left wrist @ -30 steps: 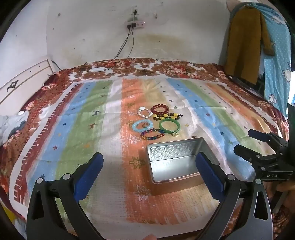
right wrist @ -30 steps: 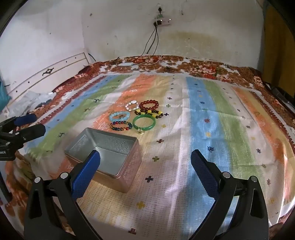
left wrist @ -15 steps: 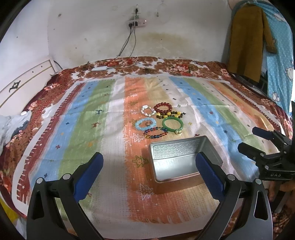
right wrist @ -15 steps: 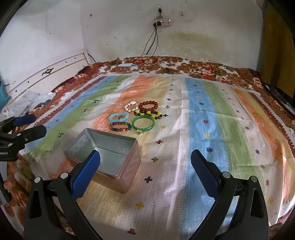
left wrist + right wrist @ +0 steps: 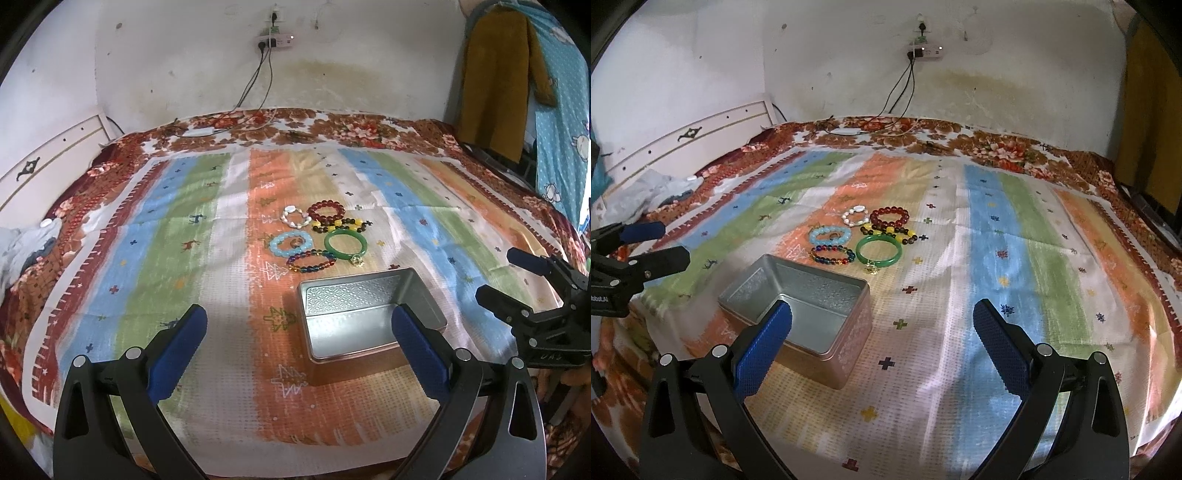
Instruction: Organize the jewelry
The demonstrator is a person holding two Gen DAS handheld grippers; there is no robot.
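Metal gleams first in the left wrist view: an open, empty tin [image 5: 364, 314] sits on the striped blanket [image 5: 166, 258] near the bed's front edge, its long axis running roughly across the picture. The left gripper [image 5: 299, 347] hangs low over that front edge, jaws spread wide and gripping nothing; its right finger overlaps the tin's near right corner in the picture. Beyond the tin, toward the middle of the bed, lies a tight cluster of bracelets: green bangle [image 5: 345, 243] with a small gold charm, multicolour beads [image 5: 311, 261], pale blue beads [image 5: 291, 244], white beads [image 5: 294, 217], dark red beads [image 5: 326, 212] and a yellow-and-brown string [image 5: 341, 225]. The right gripper [image 5: 517, 275] shows at the right edge, also spread apart and empty.

Over to the right wrist view: the right gripper [image 5: 882, 332] is wide open with nothing held, and the tin [image 5: 801, 302] sits ahead and to its left, partly behind its left finger. The bracelets lie straight ahead, past the tin's far corner; the green bangle [image 5: 879, 251] is the nearest to this gripper. The left gripper [image 5: 659, 242] pokes in from the left edge, jaws parted.

My read (only a judgement): nothing is boxed yet, and either gripper must reach forward over or around the tin. The multicolour beads [image 5: 833, 255] lie just beside its far wall.
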